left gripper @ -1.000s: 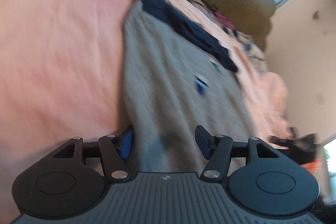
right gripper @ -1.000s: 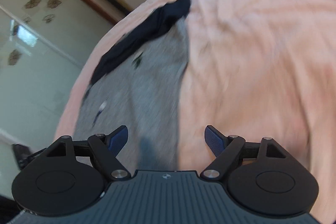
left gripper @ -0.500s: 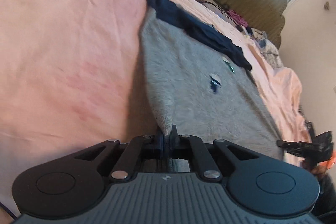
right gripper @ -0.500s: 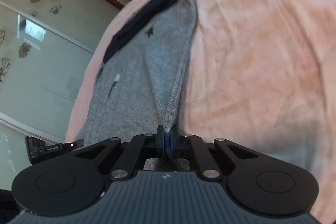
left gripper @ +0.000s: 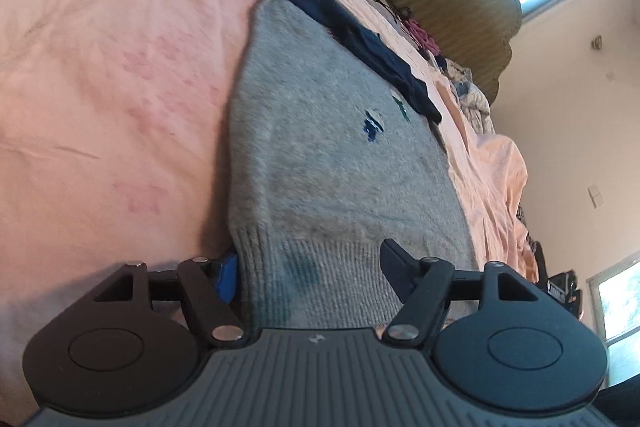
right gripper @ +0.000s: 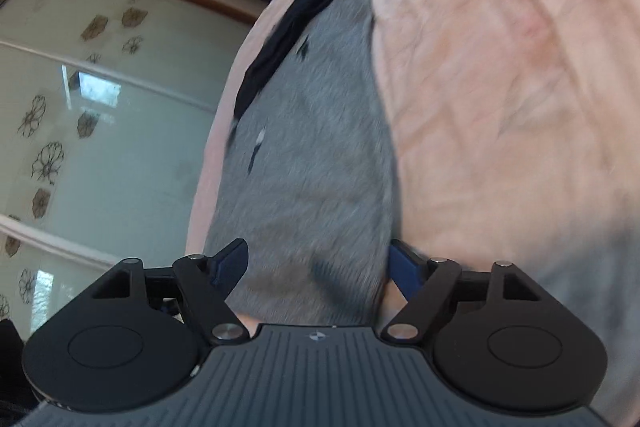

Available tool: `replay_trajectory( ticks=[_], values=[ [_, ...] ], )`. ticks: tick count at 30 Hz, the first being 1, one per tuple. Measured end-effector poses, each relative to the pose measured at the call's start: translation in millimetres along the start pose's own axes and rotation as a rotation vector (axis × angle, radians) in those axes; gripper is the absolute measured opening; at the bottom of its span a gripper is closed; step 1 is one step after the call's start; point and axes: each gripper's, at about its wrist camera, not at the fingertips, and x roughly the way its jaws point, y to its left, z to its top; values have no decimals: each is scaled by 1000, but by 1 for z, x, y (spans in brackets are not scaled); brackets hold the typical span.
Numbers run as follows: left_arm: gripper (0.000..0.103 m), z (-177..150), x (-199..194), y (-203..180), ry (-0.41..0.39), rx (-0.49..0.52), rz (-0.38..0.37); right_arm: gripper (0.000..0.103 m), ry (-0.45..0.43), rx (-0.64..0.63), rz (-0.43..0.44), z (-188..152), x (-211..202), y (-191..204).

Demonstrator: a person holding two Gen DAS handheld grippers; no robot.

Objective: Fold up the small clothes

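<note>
Half a second ago both your grippers were pinched shut on the near hem of the grey sweater point(left gripper: 328, 155); since then both sets of jaws have been opening. Your left gripper point(left gripper: 310, 267) now stands with its fingers apart, the ribbed hem lying slack between them at bottom centre of the left wrist view, with no pad pressing on it. Your right gripper point(right gripper: 316, 263) is likewise spread, with the sweater's near edge between its fingers. The sweater lies flat on the pink bedsheet point(left gripper: 100, 75), running from the bottom centre up toward the top of each frame. A dark navy garment point(left gripper: 356, 43) lies along its far edge, as before.
</note>
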Motion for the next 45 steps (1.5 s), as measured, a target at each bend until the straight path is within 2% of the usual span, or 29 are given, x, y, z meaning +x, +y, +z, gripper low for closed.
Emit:
replay_trajectory(
  ticks=[1,2,3,4,5,9,11,12,14,16,17,19,20,21,22,23,24,26,28,30,31,32,33,34,35,37,40,42,45],
  values=[
    [68,-1,3,-4,5,13,3,71,12,-14,0,-4,5,4],
    [62,-2,5,-7,9,29,20,57,33,-23,-1,-6,11,7],
    [24,-2,8,-10,40,49,38,24,68,-36,-21,-9,17,10],
    [4,-2,12,-9,90,50,56,12,107,-51,-57,-12,23,11],
    [4,-4,13,-6,112,43,75,11,125,-78,-72,-16,25,12],
    [4,-7,-9,-8,77,91,114,10,94,-145,-124,-17,-3,23],
    [4,-9,-7,4,98,73,113,9,98,-158,-190,-19,-15,20],
    [4,-10,-8,7,91,58,99,6,98,-128,-189,-19,-17,11],
    [5,-8,-8,6,83,51,98,7,87,-85,-141,-18,-16,1],
    [13,-9,-9,9,80,19,70,8,65,-56,-112,-17,-15,-4],
    [15,-9,-10,14,84,-13,45,17,57,-41,-95,-18,-15,-4],
    [37,-8,-12,21,83,-77,-15,42,38,-35,-37,-19,-19,-4],
    [44,-7,-12,20,77,-90,-34,67,19,-39,-9,-19,-22,-2],
    [58,-5,-11,18,67,-89,-45,83,1,-49,6,-18,-27,2],
    [70,-4,-8,14,58,-82,-53,90,-13,-59,9,-18,-27,6],
    [73,-3,-5,10,50,-74,-53,96,-22,-64,0,-15,-26,9],
    [74,0,-1,6,36,-59,-35,96,-26,-62,-7,-12,-23,11],
    [74,7,7,-11,18,-11,54,96,-31,-51,-28,-5,-18,11],
    [74,14,10,-38,2,138,189,91,-72,-62,-100,2,-17,16],
    [74,18,3,-68,-112,337,438,90,-109,-164,-279,13,-14,34],
    [74,21,-1,-79,-186,405,545,90,-162,-240,-423,16,-14,46],
    [74,26,-6,-88,-271,451,627,92,-216,-317,-551,17,-14,59],
    [74,33,-10,-96,-365,460,673,92,-272,-403,-646,19,-12,73],
    [74,41,-10,-103,-457,447,673,93,-328,-469,-685,21,-10,86],
    [74,49,-8,-110,-532,433,632,100,-388,-513,-674,25,-5,97],
    [77,68,20,-128,-592,437,542,103,-487,-549,-563,41,14,113],
    [77,101,94,-148,-502,465,486,103,-466,-519,-450,88,78,122],
    [77,115,149,-151,-419,483,537,103,-426,-508,-434,122,131,121],
    [77,119,214,-137,-234,494,660,103,-360,-483,-560,155,203,113]
  ],
)
